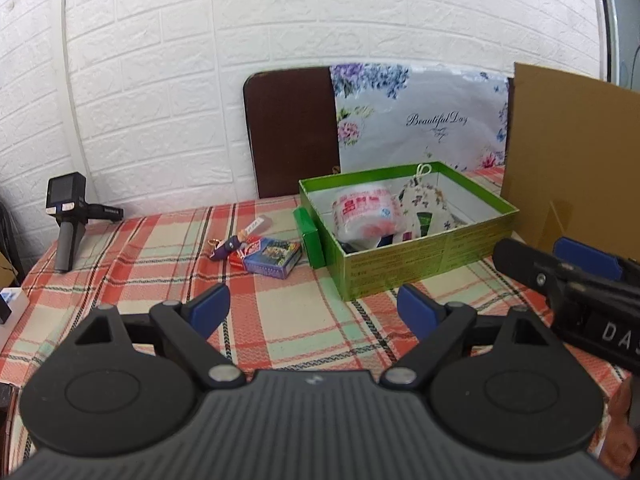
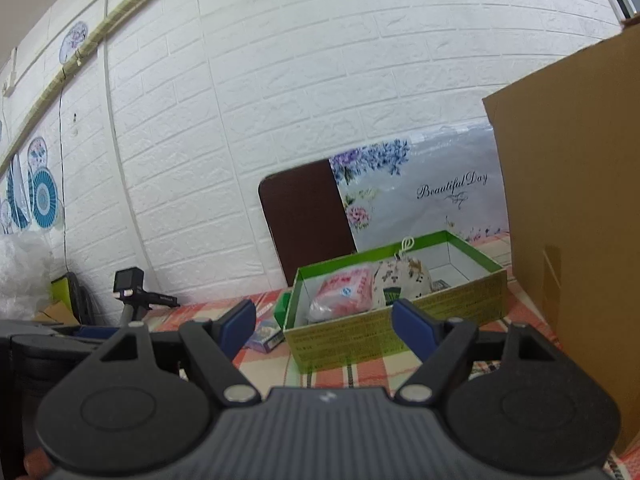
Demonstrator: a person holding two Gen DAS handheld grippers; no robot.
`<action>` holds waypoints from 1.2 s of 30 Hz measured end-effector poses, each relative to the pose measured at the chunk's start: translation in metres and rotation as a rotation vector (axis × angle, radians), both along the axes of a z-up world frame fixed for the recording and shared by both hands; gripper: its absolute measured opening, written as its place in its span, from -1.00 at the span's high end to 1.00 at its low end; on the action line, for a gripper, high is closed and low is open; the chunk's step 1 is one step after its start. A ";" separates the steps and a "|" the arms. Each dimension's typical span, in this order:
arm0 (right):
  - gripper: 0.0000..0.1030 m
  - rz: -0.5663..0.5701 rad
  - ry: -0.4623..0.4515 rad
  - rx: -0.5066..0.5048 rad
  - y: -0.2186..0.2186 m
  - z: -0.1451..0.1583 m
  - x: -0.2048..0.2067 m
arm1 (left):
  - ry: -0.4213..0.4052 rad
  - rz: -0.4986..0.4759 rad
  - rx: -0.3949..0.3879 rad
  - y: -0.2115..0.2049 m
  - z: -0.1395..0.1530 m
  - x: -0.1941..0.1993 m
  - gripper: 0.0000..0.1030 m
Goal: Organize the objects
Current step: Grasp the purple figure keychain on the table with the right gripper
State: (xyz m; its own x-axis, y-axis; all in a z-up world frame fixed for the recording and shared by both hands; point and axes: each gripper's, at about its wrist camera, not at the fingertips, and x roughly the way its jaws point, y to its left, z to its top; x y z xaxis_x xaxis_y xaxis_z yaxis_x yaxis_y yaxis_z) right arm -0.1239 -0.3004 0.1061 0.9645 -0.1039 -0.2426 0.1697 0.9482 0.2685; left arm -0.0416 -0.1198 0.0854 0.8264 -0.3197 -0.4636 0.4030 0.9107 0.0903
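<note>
The red-and-green plaid tabletop (image 1: 280, 320) carried the open green cardboard box (image 1: 420, 264), which already held a pink-printed plastic packet (image 1: 362, 212) and a floral drawstring pouch (image 1: 430, 200). Just left of the box, a blue card pack (image 1: 272, 258) and purple keychain (image 1: 224, 248) waited. Left claw (image 1: 314, 308) and right claw (image 2: 324, 326) were both spread, empty: roughly halfway, I'd say.

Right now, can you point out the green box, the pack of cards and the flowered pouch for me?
green box (image 1: 420, 258), left wrist view, on its front wall.
pack of cards (image 1: 274, 257), left wrist view, on its printed top face.
flowered pouch (image 1: 426, 196), left wrist view, on the cloth body, inside the box.
</note>
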 end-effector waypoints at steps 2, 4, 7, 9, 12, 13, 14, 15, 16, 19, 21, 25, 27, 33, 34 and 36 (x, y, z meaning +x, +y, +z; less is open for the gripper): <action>-0.51 0.007 0.017 -0.016 0.000 -0.005 0.008 | 0.021 0.014 0.001 0.000 -0.005 0.010 -0.79; -0.51 0.018 0.038 -0.031 0.000 -0.012 0.015 | 0.046 0.029 0.004 -0.001 -0.012 0.019 -0.79; -0.51 0.028 0.067 -0.029 -0.001 -0.021 0.027 | 0.072 0.044 0.019 -0.001 -0.022 0.033 -0.79; -0.51 0.037 0.087 -0.027 0.000 -0.026 0.035 | 0.082 0.053 0.030 0.001 -0.027 0.042 -0.79; -0.51 0.056 0.120 -0.033 0.007 -0.033 0.048 | 0.097 0.073 0.037 0.006 -0.035 0.056 -0.79; -0.51 0.063 0.129 -0.038 0.009 -0.035 0.052 | 0.105 0.080 0.035 0.009 -0.037 0.060 -0.79; -0.51 0.072 0.140 -0.046 0.013 -0.037 0.056 | 0.114 0.088 0.031 0.012 -0.039 0.065 -0.79; -0.51 0.080 0.147 -0.056 0.016 -0.038 0.059 | 0.121 0.096 0.028 0.015 -0.042 0.070 -0.78; -0.51 0.089 0.155 -0.068 0.020 -0.040 0.063 | 0.127 0.104 0.026 0.018 -0.044 0.075 -0.78; -0.51 0.118 0.166 -0.101 0.032 -0.042 0.072 | 0.145 0.124 0.015 0.027 -0.050 0.087 -0.78; -0.51 0.141 0.175 -0.122 0.042 -0.043 0.080 | 0.155 0.138 0.007 0.034 -0.053 0.094 -0.78; -0.50 0.197 0.199 -0.164 0.064 -0.046 0.097 | 0.165 0.170 -0.019 0.055 -0.059 0.112 -0.78; -0.50 0.236 0.216 -0.185 0.077 -0.047 0.108 | 0.155 0.207 -0.037 0.072 -0.062 0.123 -0.78; -0.49 0.371 0.237 -0.240 0.117 -0.041 0.165 | 0.073 0.427 -0.050 0.139 -0.081 0.159 -0.78; -0.49 0.377 0.239 -0.240 0.123 -0.039 0.181 | 0.053 0.460 -0.052 0.149 -0.087 0.164 -0.78; -0.48 0.383 0.250 -0.253 0.132 -0.038 0.215 | 0.077 0.492 -0.098 0.167 -0.102 0.173 -0.76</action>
State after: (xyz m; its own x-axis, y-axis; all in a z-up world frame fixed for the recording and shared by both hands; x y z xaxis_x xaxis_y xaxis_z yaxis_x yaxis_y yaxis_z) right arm 0.0913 -0.1688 0.0678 0.8608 0.1597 -0.4832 -0.1720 0.9849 0.0190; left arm 0.1312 0.0474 -0.0162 0.8548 0.0545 -0.5161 -0.0743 0.9971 -0.0177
